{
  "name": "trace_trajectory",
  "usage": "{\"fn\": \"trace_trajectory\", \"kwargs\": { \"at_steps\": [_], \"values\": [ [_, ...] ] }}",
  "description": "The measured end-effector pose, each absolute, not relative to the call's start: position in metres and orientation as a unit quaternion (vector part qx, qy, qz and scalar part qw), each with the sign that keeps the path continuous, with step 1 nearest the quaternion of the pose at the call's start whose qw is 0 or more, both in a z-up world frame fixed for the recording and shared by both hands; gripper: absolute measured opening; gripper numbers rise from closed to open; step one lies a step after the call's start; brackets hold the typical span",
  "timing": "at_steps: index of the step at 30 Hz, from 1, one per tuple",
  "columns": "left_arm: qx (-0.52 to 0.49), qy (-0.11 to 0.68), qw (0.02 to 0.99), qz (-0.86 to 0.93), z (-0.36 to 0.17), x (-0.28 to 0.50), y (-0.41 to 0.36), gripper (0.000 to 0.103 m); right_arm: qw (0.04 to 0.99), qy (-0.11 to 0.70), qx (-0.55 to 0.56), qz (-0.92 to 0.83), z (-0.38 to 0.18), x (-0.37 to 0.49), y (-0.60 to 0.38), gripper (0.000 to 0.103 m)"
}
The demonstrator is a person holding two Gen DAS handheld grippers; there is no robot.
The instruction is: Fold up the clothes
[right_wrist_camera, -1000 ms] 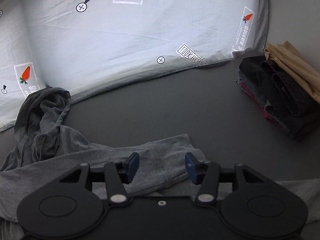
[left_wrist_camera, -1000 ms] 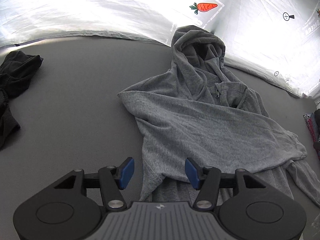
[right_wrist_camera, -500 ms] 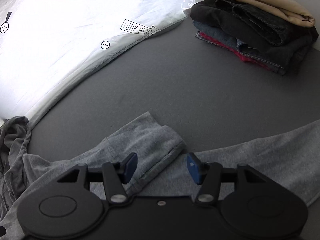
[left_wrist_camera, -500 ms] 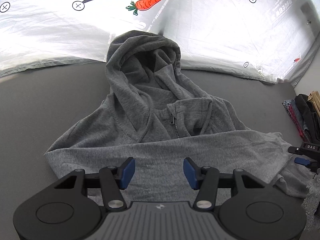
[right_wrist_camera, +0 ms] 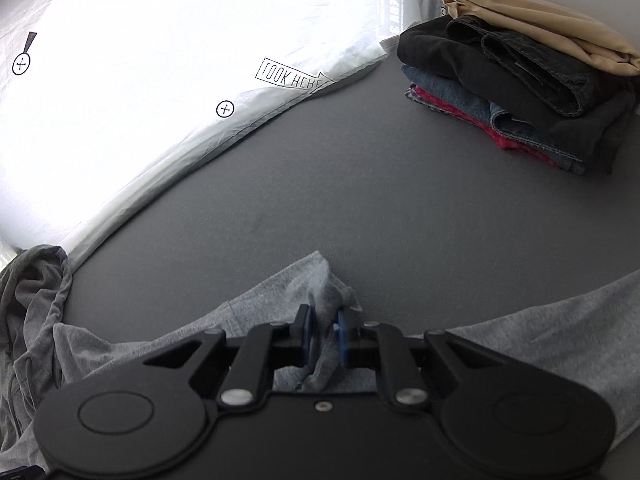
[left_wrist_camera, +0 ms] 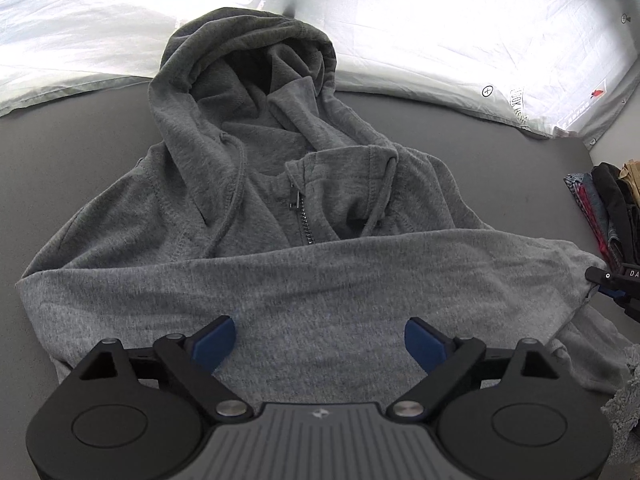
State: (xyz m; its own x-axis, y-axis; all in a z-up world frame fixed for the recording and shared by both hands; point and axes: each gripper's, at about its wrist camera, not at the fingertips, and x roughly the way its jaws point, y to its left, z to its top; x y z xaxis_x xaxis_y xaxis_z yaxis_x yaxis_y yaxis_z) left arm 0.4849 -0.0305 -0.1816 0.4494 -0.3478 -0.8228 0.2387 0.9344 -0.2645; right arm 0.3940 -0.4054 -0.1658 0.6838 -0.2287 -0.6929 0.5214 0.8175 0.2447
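Note:
A grey zip hoodie [left_wrist_camera: 280, 208] lies on the dark grey table [left_wrist_camera: 72, 148], hood towards the back, one sleeve [left_wrist_camera: 360, 268] folded across its chest. My left gripper [left_wrist_camera: 319, 340] is open and empty, just above the folded sleeve. My right gripper [right_wrist_camera: 323, 330] is shut on the cuff end of that sleeve [right_wrist_camera: 320, 280]; it also shows at the right edge of the left wrist view [left_wrist_camera: 616, 284]. Part of the hood [right_wrist_camera: 36, 280] shows at the left of the right wrist view.
A stack of folded clothes [right_wrist_camera: 512, 92], beige on top of black, denim and red, sits at the back right; it also shows in the left wrist view [left_wrist_camera: 608, 212]. A white printed sheet [right_wrist_camera: 140, 92] covers the back of the table.
My right gripper has closed on the sleeve cuff. My left gripper has moved forward and right to the hoodie's middle and has opened wider.

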Motion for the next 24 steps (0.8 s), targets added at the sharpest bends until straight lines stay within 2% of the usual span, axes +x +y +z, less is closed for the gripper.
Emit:
{"fn": "trace_trajectory", "kwargs": {
  "at_steps": [7,10,15,22,24],
  "values": [
    [-0.117,0.502,0.845,-0.146,-0.174,0.487,-0.018,0.096,0.925,0.295,0.163,-0.177,-0.119,0.383,-0.369,0.011],
    [-0.169,0.481,0.851,-0.126,-0.157,0.472,0.010,0.096,0.944,0.269,0.135,-0.134,-0.092,0.384,-0.336,0.010],
    [-0.196,0.448,0.869,-0.080,-0.129,0.434,0.068,0.096,0.968,0.232,0.091,-0.016,-0.059,0.388,-0.255,0.010],
    [-0.201,0.412,0.888,0.043,-0.109,0.365,0.143,0.096,0.940,0.286,0.053,0.176,-0.089,0.386,-0.117,0.010],
    [-0.193,0.411,0.889,0.063,-0.108,0.349,0.156,0.096,0.927,0.301,-0.005,0.223,-0.106,0.379,-0.077,0.010]
  ]
}}
